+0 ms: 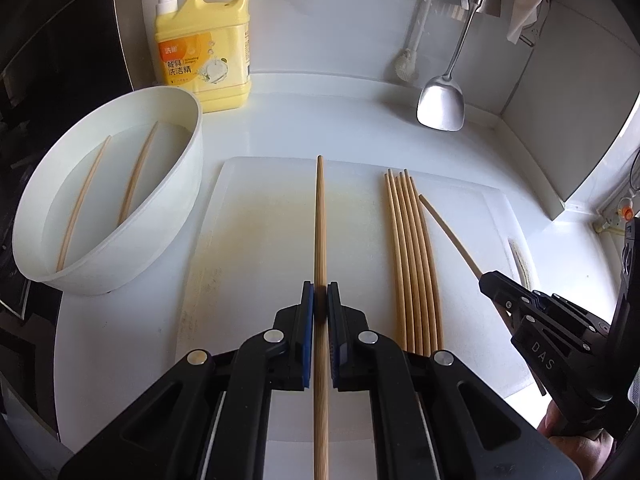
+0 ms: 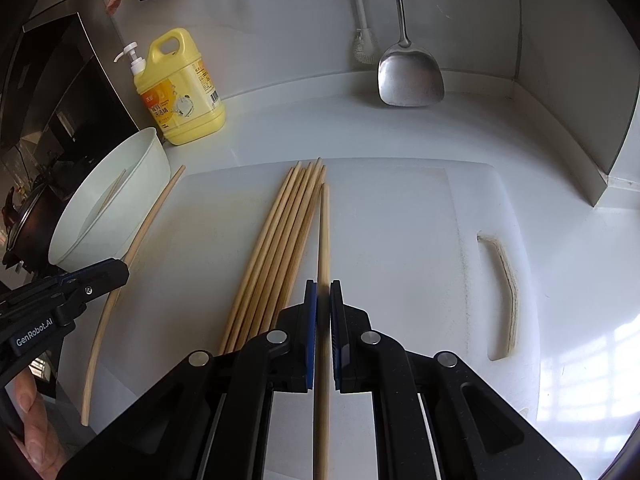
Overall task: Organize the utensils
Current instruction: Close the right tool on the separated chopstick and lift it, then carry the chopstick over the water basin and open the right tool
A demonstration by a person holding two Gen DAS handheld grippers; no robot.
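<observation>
My left gripper [image 1: 320, 290] is shut on one wooden chopstick [image 1: 320, 220], which points straight ahead above the white cutting board [image 1: 260, 208]. To its right, a row of several chopsticks [image 1: 412, 260] lies side by side on the board. A white bowl [image 1: 140, 260] of water at the left holds two more chopsticks [image 1: 80, 208]. My right gripper [image 2: 323, 286] is shut on another chopstick [image 2: 323, 232], just right of the row [image 2: 276, 248]. The left gripper [image 2: 120, 270] with its chopstick [image 2: 156, 208] shows at the left edge, beside the bowl [image 2: 132, 184].
A yellow detergent bottle [image 1: 204, 52] stands behind the bowl. A metal spatula [image 1: 440, 104] and a white brush [image 1: 404, 64] hang against the back wall. The board's handle slot [image 2: 504, 296] is at the right. A dark stove area borders the counter on the left.
</observation>
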